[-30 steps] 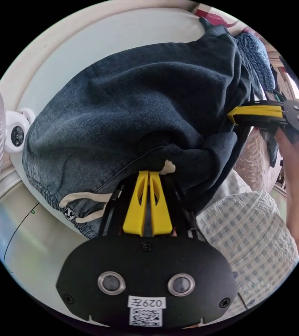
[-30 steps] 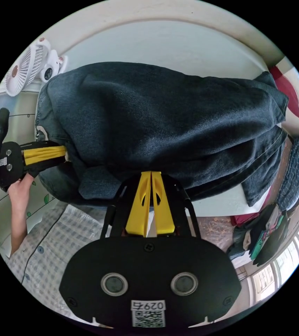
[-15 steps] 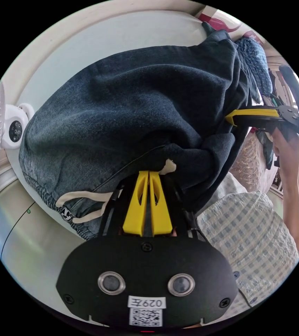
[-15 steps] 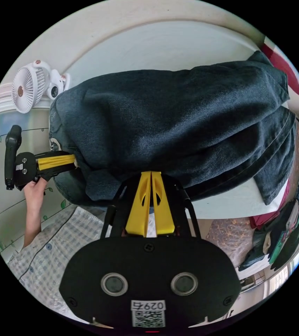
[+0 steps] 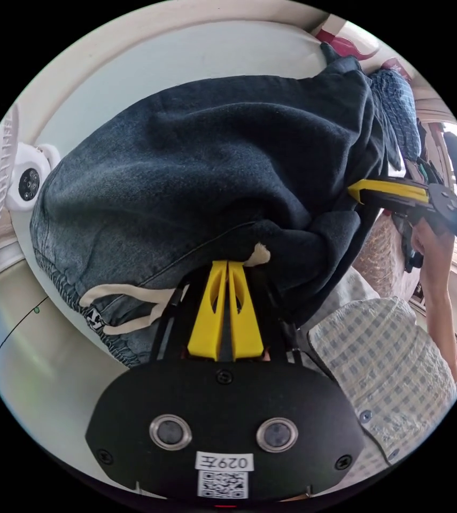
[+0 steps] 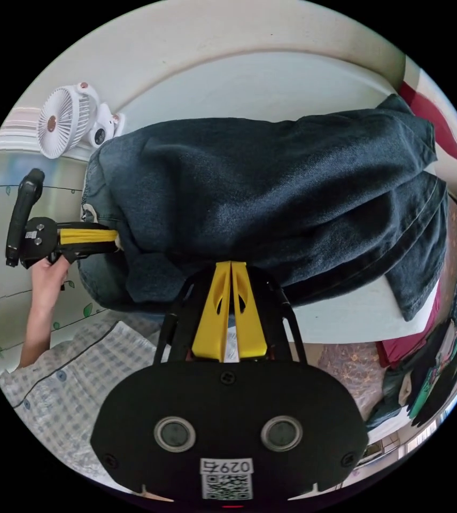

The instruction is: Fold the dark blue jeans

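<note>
The dark blue jeans (image 6: 271, 197) are bunched in a folded heap on the pale surface (image 6: 271, 75). Left gripper (image 5: 227, 264) is pinched tight on the denim by the drawstring (image 5: 132, 307), and right gripper (image 6: 231, 264) is clamped on the near edge too. Small white fan (image 6: 65, 123) sits just beyond the waistband.

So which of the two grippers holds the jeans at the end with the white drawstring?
The left gripper: the white drawstring lies beside it. The right gripper grips plain dark denim of the jeans.
</note>
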